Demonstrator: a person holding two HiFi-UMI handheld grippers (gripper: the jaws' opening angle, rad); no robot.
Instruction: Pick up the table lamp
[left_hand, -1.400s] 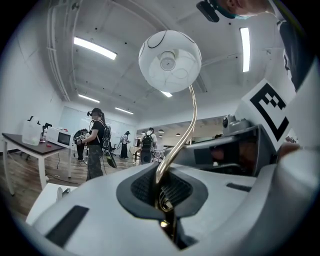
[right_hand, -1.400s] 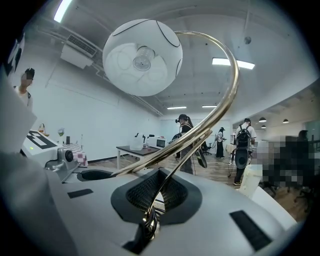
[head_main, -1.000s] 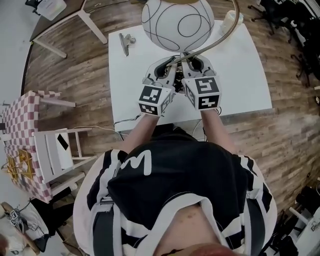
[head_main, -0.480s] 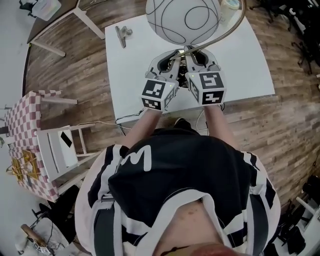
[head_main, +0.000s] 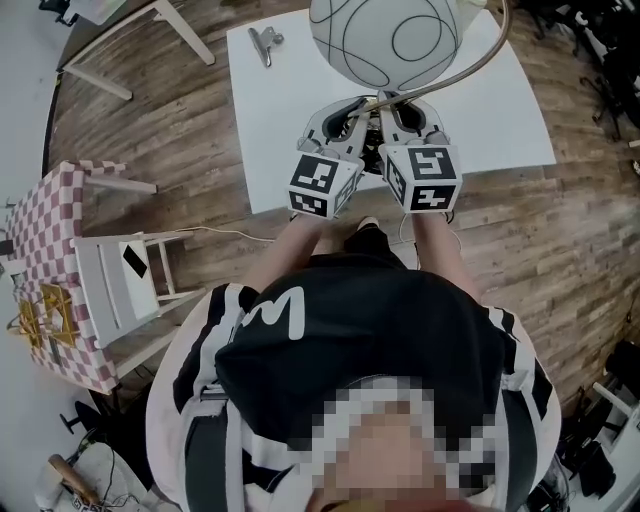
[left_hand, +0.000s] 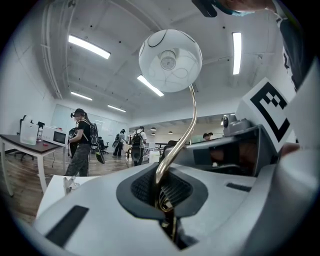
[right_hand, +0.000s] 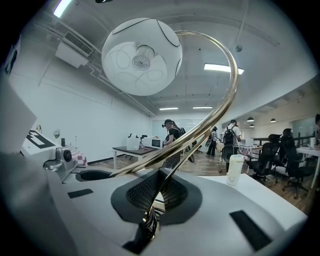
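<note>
The left tool (head_main: 352, 108) and the right tool (head_main: 398, 105), side by side, are each clenched on the thin brass stem (left_hand: 176, 150) of the lamp (head_main: 385, 38). Its round white shade (right_hand: 142, 56) hangs above and just beyond their tips, over the white surface (head_main: 285, 120). A metal clip (head_main: 265, 42) lies farther off, left of the left tool.

There are two grippers, left gripper (head_main: 357, 106) and right gripper (head_main: 389, 103), one table lamp (head_main: 385, 40), one white table (head_main: 500, 110), one metal clip (head_main: 265, 42), one cup (right_hand: 234, 170), one chair (head_main: 115, 285).
</note>
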